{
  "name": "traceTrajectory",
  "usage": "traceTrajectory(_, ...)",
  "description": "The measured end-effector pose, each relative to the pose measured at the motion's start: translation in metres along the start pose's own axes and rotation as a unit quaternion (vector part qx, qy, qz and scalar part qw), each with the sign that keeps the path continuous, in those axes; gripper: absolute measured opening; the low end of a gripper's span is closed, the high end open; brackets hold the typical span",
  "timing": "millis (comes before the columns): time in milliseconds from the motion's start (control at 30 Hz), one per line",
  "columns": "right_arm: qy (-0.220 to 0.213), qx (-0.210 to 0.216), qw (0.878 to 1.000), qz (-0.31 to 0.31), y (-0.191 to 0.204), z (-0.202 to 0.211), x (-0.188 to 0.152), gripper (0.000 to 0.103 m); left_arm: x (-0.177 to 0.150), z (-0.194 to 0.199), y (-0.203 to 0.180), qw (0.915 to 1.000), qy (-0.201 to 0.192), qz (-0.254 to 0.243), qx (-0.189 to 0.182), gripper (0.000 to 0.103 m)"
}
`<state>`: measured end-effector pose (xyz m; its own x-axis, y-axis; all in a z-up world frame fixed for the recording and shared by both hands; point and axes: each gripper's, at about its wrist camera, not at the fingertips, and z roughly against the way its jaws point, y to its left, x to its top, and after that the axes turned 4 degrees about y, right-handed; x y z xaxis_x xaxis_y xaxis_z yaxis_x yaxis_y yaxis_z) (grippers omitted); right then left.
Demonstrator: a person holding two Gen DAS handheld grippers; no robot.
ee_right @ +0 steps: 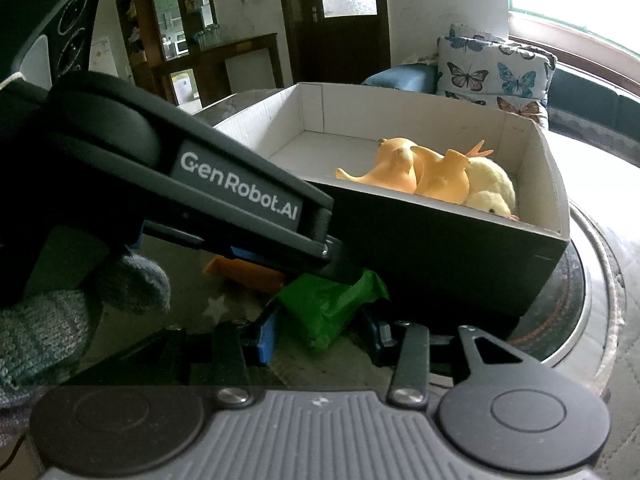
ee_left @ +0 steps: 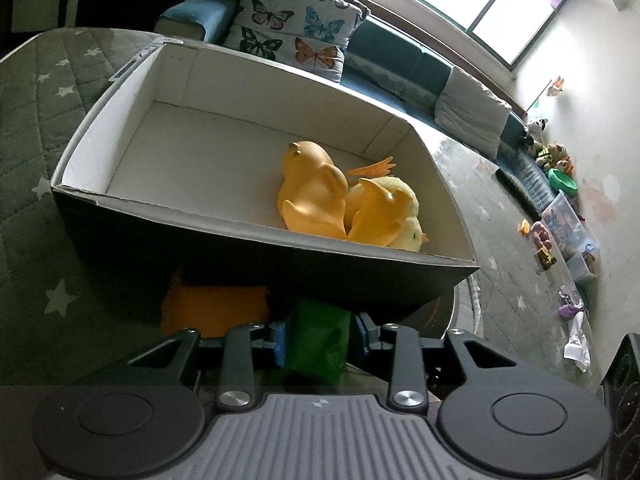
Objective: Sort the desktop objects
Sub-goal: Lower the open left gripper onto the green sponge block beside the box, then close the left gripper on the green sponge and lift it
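Left wrist view is showing the left gripper (ee_left: 320, 338) pinching a green soft object (ee_left: 318, 340) between its blue pads, low on the table, just short of the near wall of the open box (ee_left: 256, 248). An orange object (ee_left: 214, 308) is lying just to the gripper's left. Ahead, inside the box, two orange rubber ducks (ee_left: 332, 200) and a pale yellow plush chick (ee_left: 408, 220) are resting together. In the right wrist view, the right gripper (ee_right: 320, 338) is hanging spread around the same green object, with the left gripper crossing in front of it. Judging by this, the pick is in hand; next is probably a lift high enough to clear the wall before the object goes in the box.
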<state>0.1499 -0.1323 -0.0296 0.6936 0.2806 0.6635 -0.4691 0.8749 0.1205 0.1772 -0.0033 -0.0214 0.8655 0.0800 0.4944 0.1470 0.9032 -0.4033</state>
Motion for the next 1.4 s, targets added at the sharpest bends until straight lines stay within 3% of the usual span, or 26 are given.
traceTrajectory(500,0.002,0.0,1.0,0.0,0.003,0.002,-0.002,0.042,0.0,-0.009,-0.004,0.9998,0.015,-0.005,0.015,0.038)
traceTrajectory(800,-0.004,0.001,1.0,0.004,0.004,0.012,-0.002,0.042,-0.001,0.004,-0.012,0.9999,0.008,-0.009,-0.003,0.036)
traceTrajectory(1133,-0.04,-0.017,0.999,0.019,0.007,0.047,0.001,0.042,-0.001,0.024,-0.025,0.9995,-0.008,-0.019,-0.025,0.035)
traceTrajectory(1400,-0.084,-0.033,0.995,0.031,0.009,0.07,0.016,0.042,0.012,0.047,-0.039,0.9976,-0.046,-0.036,-0.037,0.035)
